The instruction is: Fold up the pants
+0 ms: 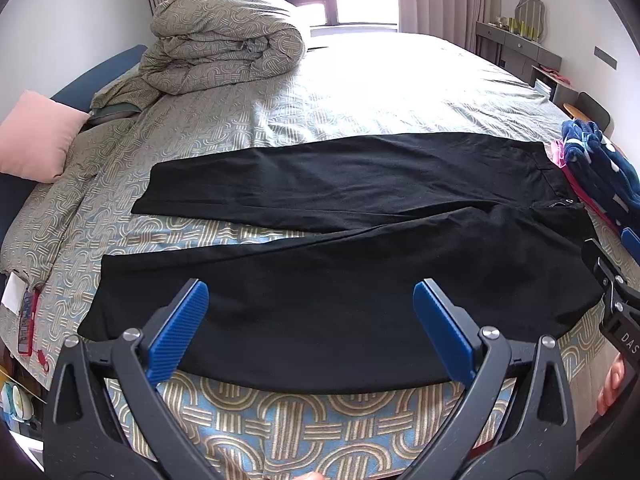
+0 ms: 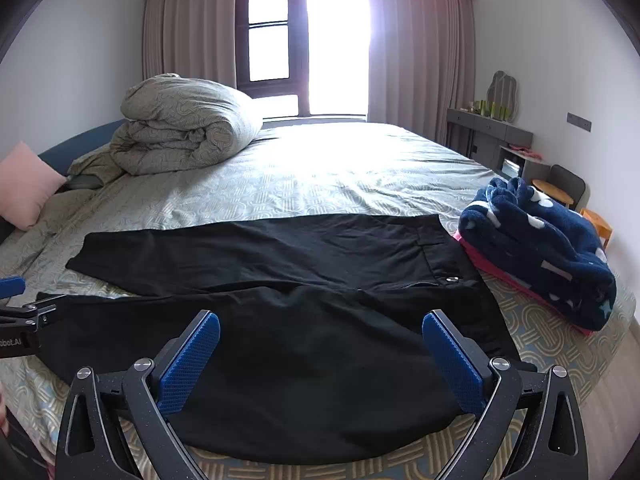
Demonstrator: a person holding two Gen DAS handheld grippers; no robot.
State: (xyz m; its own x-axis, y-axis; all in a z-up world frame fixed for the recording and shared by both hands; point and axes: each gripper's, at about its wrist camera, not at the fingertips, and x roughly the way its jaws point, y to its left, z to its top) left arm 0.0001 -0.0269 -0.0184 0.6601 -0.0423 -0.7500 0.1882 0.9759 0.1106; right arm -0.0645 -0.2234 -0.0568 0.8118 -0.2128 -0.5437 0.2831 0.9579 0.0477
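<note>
Black pants (image 1: 340, 240) lie flat and unfolded on the patterned bed (image 1: 280, 420), legs spread toward the left, waistband at the right. They also show in the right wrist view (image 2: 280, 312). My left gripper (image 1: 311, 292) is open and empty, hovering over the near leg close to the bed's front edge. My right gripper (image 2: 321, 322) is open and empty, over the near leg close to the hip. The right gripper's body shows at the right edge of the left wrist view (image 1: 616, 292).
A rolled duvet (image 1: 224, 40) sits at the far left of the bed, a pink pillow (image 1: 36, 136) beside it. A folded navy fleece on pink clothing (image 2: 536, 248) lies right of the waistband. A red phone (image 1: 28, 320) lies at the bed's left edge.
</note>
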